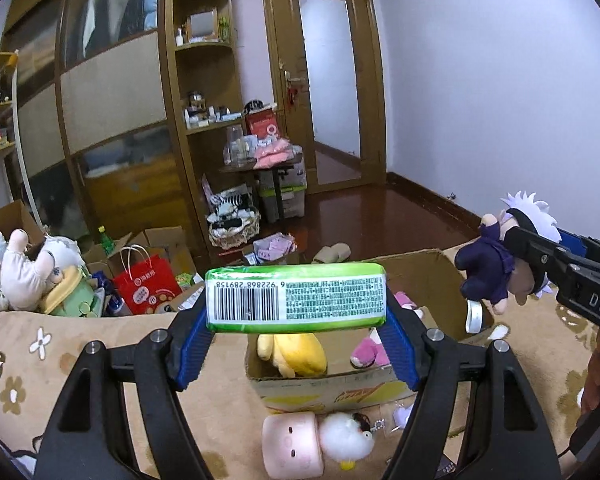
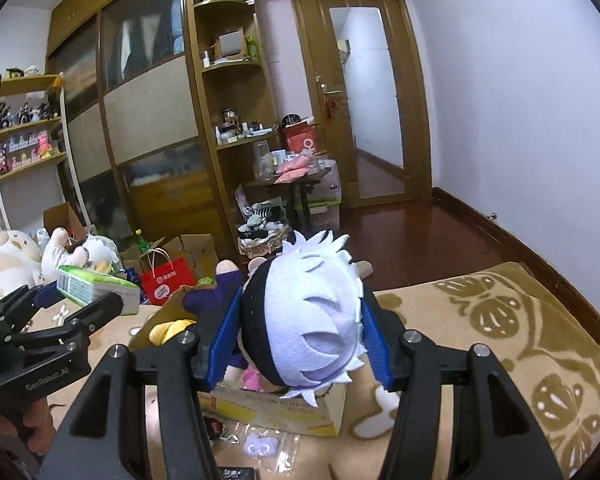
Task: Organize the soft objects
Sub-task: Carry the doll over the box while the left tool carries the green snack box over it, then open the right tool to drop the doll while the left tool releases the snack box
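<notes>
Here the left gripper has its blue-padded fingers pinching a green tissue pack by its ends, held above an open cardboard box. The right gripper clamps its fingers on the head of a white-haired plush doll, also over the box. Inside lie a yellow plush and a pink plush. The box sits on a floral beige blanket.

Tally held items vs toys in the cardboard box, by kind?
Held tissue pack: 1
Held white-haired doll: 1
Yellow plush in the cardboard box: 1
Pink plush in box: 1
Total: 4
</notes>
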Tool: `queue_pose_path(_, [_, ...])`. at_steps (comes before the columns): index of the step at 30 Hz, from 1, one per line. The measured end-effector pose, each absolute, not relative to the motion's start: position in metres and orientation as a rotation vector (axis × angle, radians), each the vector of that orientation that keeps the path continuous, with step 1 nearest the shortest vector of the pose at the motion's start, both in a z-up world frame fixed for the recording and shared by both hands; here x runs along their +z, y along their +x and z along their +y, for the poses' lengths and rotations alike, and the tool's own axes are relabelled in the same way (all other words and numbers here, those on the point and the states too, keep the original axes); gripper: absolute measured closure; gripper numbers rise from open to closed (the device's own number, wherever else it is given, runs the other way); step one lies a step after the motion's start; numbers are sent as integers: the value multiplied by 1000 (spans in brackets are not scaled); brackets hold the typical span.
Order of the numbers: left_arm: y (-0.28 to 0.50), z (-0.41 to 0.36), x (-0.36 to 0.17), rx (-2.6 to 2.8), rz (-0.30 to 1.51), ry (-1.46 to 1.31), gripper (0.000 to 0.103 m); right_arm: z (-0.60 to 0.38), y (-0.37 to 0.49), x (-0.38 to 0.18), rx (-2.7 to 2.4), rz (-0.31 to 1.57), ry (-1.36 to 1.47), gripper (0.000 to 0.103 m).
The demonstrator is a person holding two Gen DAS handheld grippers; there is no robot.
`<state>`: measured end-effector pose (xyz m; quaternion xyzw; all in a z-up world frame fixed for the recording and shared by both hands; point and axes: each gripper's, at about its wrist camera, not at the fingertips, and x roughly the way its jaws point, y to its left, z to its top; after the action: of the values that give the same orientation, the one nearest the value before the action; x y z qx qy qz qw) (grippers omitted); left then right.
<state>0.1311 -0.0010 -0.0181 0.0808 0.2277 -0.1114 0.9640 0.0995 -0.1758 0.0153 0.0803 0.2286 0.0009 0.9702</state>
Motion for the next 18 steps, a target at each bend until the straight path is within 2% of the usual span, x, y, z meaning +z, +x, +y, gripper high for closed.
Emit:
queue_pose_path(10, [183,-4,-54,-221,571,146,29,-165,126,-26,32,529,110,43])
queue_pose_path(18, [198,5,-76,-226,647,130,29,-157,136,-37,43,542,93,40])
